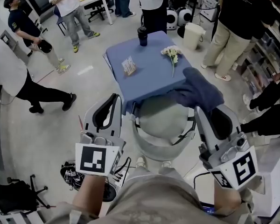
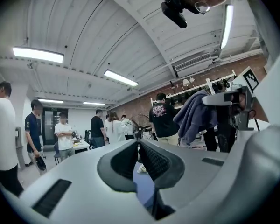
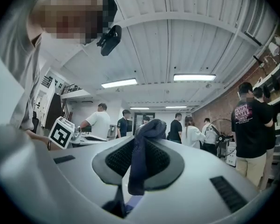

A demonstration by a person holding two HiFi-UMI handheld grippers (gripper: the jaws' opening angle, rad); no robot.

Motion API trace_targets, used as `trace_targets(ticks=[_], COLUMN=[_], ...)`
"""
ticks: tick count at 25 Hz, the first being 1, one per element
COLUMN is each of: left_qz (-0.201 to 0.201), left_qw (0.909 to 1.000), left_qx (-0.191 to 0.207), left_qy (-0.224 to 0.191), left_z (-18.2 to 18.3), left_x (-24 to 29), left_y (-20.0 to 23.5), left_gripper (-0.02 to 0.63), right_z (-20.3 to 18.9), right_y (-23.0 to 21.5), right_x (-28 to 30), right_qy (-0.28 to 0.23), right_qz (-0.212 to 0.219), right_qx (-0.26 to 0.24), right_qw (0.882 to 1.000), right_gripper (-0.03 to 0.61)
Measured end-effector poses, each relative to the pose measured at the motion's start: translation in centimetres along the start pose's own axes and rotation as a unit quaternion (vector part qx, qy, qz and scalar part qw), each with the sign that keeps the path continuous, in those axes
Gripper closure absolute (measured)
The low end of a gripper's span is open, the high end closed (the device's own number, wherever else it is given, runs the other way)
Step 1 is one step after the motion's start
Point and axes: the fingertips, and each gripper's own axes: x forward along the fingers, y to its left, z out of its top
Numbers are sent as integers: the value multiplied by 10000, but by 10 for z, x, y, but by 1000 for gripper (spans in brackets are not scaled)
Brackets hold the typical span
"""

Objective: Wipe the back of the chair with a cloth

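In the head view the grey chair (image 1: 161, 120) stands just in front of me, its curved back (image 1: 151, 151) nearest, tucked up to a table with a blue cover (image 1: 144, 73). A dark blue cloth (image 1: 198, 91) hangs bunched from my right gripper (image 1: 203, 111), above the chair's right side. The right gripper view shows the cloth (image 3: 141, 164) pinched between the pads of the right gripper (image 3: 139, 146). My left gripper (image 1: 115, 99) is held above the chair's left side, shut with nothing in it. In the left gripper view the left gripper (image 2: 139, 158) has its pads close together.
On the blue table stand a black cup (image 1: 142, 35), a white flower sprig (image 1: 171, 53) and a small card (image 1: 129, 66). Several people stand around the room. A white bin (image 1: 193, 35) is beyond the table, and a black bag (image 1: 14, 195) lies on the floor at the left.
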Motion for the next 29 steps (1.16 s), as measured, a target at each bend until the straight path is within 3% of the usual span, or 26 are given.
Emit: trace_targets(ticks=[9, 29], left_qz=[127, 29], left_qw=[9990, 9996], left_qx=[359, 296], left_qy=[-247, -26], left_z=[19, 4], left_x=[-21, -23], left_y=[-10, -11], left_gripper=[588, 589], right_z=[6, -11], right_y=[20, 18], right_x=[-12, -15], right_qy=[-12, 175], right_qz=[124, 36], right_qx=[-317, -193], right_qw=[9994, 9997], right_gripper=[511, 511])
